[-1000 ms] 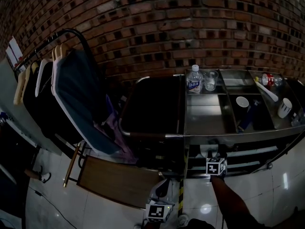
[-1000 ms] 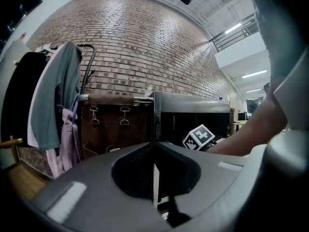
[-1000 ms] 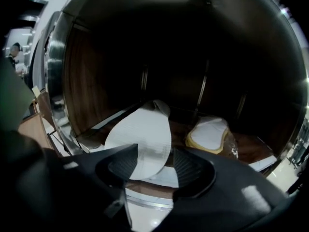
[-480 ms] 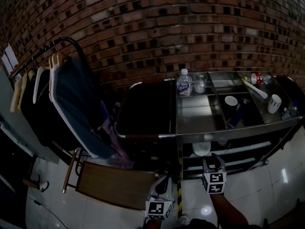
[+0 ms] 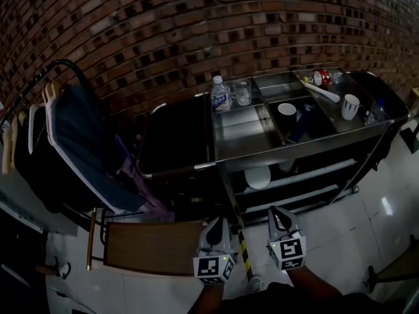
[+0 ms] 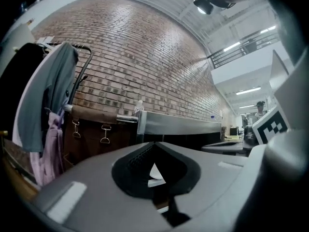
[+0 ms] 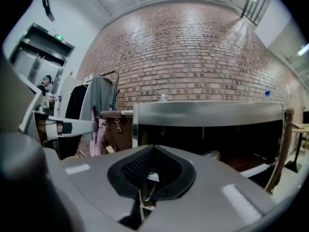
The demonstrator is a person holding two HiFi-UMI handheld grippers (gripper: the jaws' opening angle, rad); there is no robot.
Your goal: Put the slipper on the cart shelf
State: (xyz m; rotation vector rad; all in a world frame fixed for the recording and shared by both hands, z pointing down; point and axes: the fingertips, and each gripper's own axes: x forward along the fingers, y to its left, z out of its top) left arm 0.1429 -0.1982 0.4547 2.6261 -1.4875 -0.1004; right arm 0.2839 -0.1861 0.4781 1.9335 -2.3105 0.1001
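Note:
A white slipper (image 5: 257, 177) lies on the upper of the steel cart's (image 5: 242, 150) lower shelves, under the top tray; it looks pale and dim in the right gripper view (image 7: 212, 154). My right gripper (image 5: 278, 212) hangs low in front of the cart, well back from the shelf, and its jaws (image 7: 153, 149) are shut with nothing between them. Beside it at the left, my left gripper (image 5: 216, 222) is also held back from the cart, its jaws (image 6: 154, 144) together and empty.
The cart top holds a water bottle (image 5: 220, 95), a glass (image 5: 241, 91), a white cup (image 5: 351, 106) and a red can (image 5: 321, 77). A dark bag hangs at the cart's left end (image 5: 173, 142). A clothes rack (image 5: 72, 142) stands left, a wooden board (image 5: 150, 247) below.
The right gripper has drawn back from the cart shelf towards me and its jaws have closed empty. The slipper stays on the shelf. The head view has swung, so the cart sits further left.

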